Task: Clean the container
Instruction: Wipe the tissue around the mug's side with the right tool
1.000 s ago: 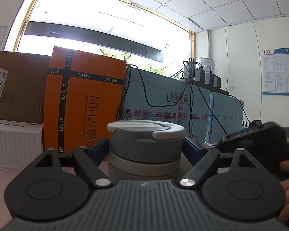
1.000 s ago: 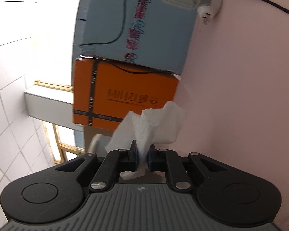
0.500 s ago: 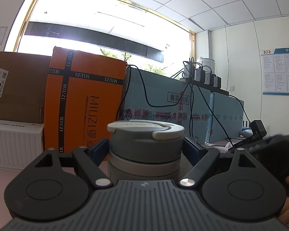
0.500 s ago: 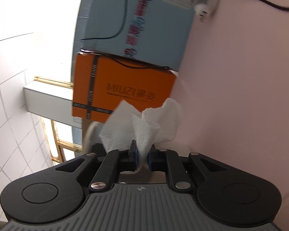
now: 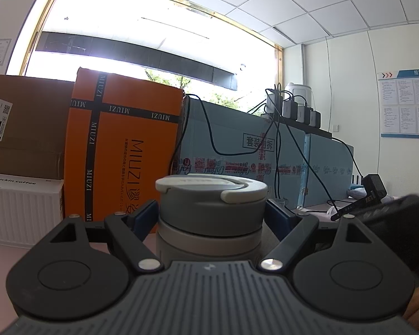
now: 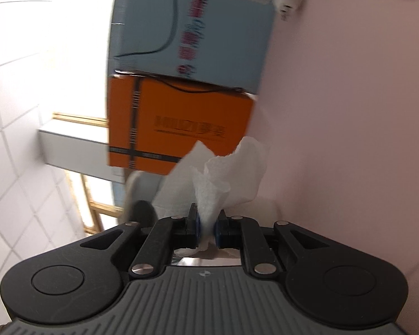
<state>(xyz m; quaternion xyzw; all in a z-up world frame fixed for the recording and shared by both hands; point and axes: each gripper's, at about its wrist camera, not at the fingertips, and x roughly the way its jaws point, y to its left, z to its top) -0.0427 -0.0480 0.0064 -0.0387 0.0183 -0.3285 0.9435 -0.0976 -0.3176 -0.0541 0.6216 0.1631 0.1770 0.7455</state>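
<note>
Grey lidded cylindrical container (image 5: 211,217) stands upright, steadied between the left gripper (image 5: 211,212) fingers, while the right gripper (image 6: 206,224) pinches a crumpled white paper towel (image 6: 223,176) beside it, apparently for wiping

Grey lidded container (image 5: 211,209) stands upright between claw fingers; crumpled white tissue (image 6: 218,178) is pinched.

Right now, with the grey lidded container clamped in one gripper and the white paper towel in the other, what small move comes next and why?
Probably bring the white paper towel against the grey lidded container's side. The left gripper braces it; the right gripper pinches the towel, whose free end points towards a blurred pale shape, possibly the container.
</note>
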